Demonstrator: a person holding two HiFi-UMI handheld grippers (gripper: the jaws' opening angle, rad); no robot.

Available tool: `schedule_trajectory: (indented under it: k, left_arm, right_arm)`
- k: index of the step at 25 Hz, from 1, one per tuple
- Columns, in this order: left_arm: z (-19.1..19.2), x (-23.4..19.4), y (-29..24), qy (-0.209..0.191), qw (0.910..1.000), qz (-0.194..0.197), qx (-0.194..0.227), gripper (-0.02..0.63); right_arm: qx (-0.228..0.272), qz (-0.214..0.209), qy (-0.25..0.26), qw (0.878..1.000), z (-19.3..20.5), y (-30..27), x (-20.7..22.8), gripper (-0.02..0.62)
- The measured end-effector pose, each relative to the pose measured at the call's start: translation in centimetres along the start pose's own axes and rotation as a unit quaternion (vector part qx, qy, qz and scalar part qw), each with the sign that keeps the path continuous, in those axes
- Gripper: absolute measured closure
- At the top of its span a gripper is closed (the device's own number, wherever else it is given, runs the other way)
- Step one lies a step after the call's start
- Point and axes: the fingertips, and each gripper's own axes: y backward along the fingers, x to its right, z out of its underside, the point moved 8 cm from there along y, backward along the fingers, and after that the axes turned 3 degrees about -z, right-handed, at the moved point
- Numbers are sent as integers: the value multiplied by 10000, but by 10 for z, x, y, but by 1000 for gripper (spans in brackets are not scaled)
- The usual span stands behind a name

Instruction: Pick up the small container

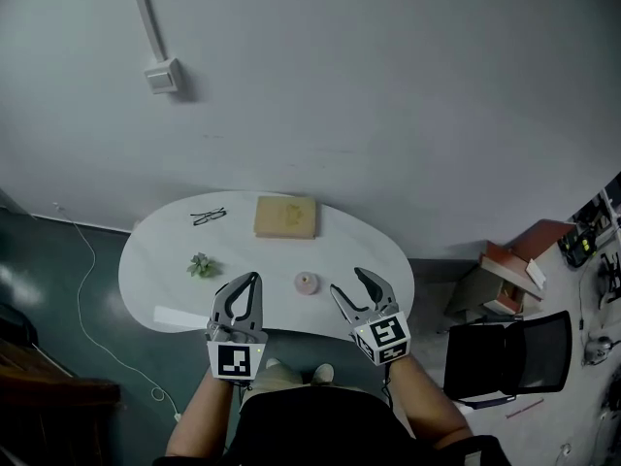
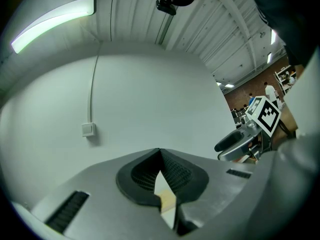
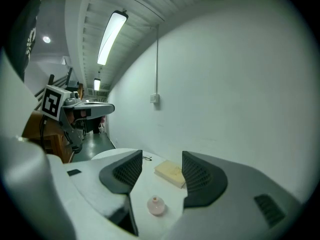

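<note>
While both tools hover over the near edge of the white tabletop [image 1: 155,260], the small container [image 1: 307,282] stands between them, and it lies nearer the right tool [image 1: 347,282] than the left tool [image 1: 254,280]. It is a pale pink, round-bodied thing that stands upright with a narrow neck on top, so its long axis runs straight up. Seen from the right tool's own view, the right tool [image 3: 162,154] has its jaws well apart with nothing between them, and the small container [image 3: 156,205] sits ahead and lower down, within the gap and a little toward the jaw on that view's left. From the left tool's view, the left tool [image 2: 160,154] has its jaws drawn together at the tips and grips nothing. A tan pad [image 1: 286,216] lies well behind the container, glasses [image 1: 208,216] and what looks like a little plant [image 1: 201,265] off to the left. My judgement is that the right tool is better placed: a short reach forward and down, shifted slightly left, would bring its open jaws either side of the round body
</note>
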Motion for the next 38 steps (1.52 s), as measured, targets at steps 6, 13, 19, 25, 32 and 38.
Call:
schedule_trajectory:
  k: [6,13,19,25,32,38]
  left_arm:
    - [5,-10,-13,-10,10000,42,16,603]
    - [17,-29,-54,-27,9996,272,-72,603]
    - [34,-48,-95,-31,9985,529,-93,603]
    - [55,-68,-130,171,9974,659,-218,603]
    - [77,-78,-162,213,9946,962,-329,603]
    - [86,-82,-177,149,9926,1150,-350,603]
  right_arm:
    - [-452,-237,-66,9987,43,-39,5,341]
    - [-678,-595,-199,9957,81,-87,6,342]
    - [-1228,-714,-220,9896,121,-132,3,342]
    - [-1821,-863,-194,9793,161,-168,-1,342]
    - [-2196,-910,146,9712,189,-193,-3,359]
    - [-2342,-970,311,9668,204,-205,-6,388]
